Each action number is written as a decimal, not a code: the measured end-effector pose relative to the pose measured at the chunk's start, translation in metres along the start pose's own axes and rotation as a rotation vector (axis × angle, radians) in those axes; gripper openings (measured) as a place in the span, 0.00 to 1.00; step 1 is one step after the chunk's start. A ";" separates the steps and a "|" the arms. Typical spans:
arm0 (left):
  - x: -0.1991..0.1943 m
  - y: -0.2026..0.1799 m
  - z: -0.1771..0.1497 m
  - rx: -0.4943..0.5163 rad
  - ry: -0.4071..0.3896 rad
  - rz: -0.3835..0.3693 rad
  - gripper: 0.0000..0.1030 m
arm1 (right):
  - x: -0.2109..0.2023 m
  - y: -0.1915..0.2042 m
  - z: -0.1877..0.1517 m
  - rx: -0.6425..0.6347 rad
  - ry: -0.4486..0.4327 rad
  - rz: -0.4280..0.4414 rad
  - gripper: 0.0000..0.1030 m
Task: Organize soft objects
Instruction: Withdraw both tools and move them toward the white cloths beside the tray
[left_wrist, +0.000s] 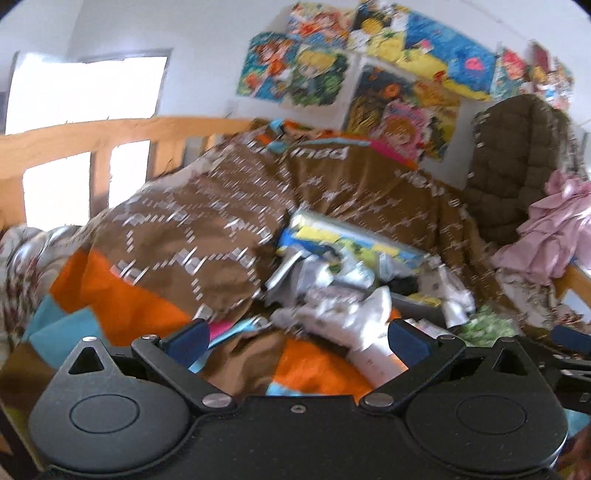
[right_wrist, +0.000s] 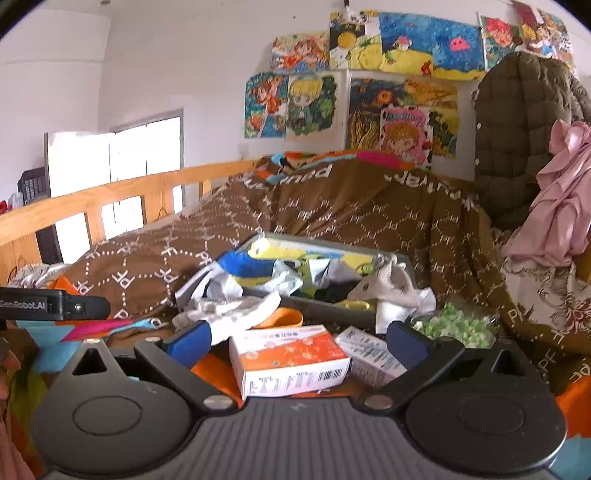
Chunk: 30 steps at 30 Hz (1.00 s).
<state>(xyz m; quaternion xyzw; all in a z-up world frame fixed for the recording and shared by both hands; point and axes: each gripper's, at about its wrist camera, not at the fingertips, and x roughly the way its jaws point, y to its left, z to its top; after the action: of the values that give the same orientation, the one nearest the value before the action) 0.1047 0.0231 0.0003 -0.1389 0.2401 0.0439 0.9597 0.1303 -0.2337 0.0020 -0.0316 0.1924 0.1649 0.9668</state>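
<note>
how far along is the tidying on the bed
Nothing looks sorted yet. Both the left gripper and right gripper are open and empty. Left to do: socks and crumpled cloths spill from the tray onto the blanket, and a pink garment hangs loose.

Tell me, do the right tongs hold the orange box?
No, the right tongs stand open, and the orange box lies loose on the blanket between them.
</note>
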 end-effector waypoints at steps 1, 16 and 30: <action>0.003 0.003 0.000 -0.008 0.020 0.017 0.99 | 0.002 0.001 -0.001 0.000 0.009 0.000 1.00; 0.022 0.020 -0.003 -0.091 0.143 0.097 0.99 | 0.026 0.009 -0.008 -0.029 0.090 0.037 1.00; 0.038 0.022 -0.005 -0.069 0.181 0.134 0.99 | 0.058 0.034 -0.018 -0.147 0.133 0.097 1.00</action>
<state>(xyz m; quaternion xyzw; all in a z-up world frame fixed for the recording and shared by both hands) 0.1329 0.0429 -0.0275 -0.1589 0.3329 0.1038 0.9237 0.1628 -0.1863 -0.0367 -0.1039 0.2448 0.2229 0.9379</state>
